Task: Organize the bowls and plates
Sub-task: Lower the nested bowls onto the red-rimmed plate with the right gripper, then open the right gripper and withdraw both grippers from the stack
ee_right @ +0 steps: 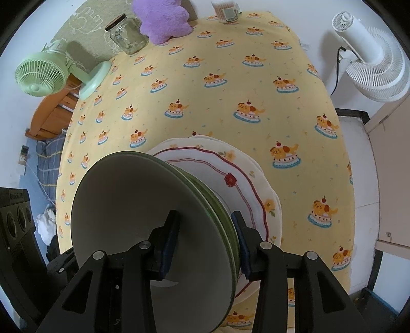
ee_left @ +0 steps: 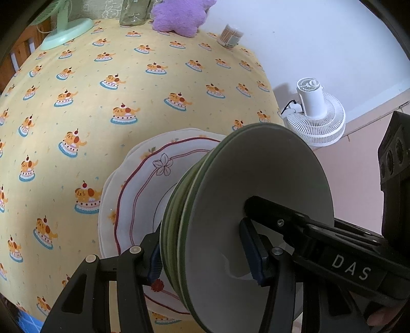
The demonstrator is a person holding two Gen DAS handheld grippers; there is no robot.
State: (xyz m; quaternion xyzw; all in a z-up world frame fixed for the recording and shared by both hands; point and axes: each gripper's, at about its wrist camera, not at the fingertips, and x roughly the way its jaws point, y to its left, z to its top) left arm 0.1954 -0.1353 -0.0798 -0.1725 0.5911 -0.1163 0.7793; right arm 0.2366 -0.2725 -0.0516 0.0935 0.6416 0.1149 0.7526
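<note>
Two grippers straddle the rim of a green bowl above a stack of plates on a cake-print tablecloth.

The left gripper (ee_left: 205, 252) and right gripper (ee_right: 206, 246) each have one finger inside and one outside the green bowl (ee_left: 258, 194), which sits on the red-trimmed plate (ee_left: 143, 189) atop a wider floral plate (ee_right: 266, 202). Whether the pads actually press the wall cannot be told. A purple plush (ee_right: 161, 20), glass jar (ee_right: 128, 35) and green fan (ee_right: 41, 76) stand at the far edge.
</note>
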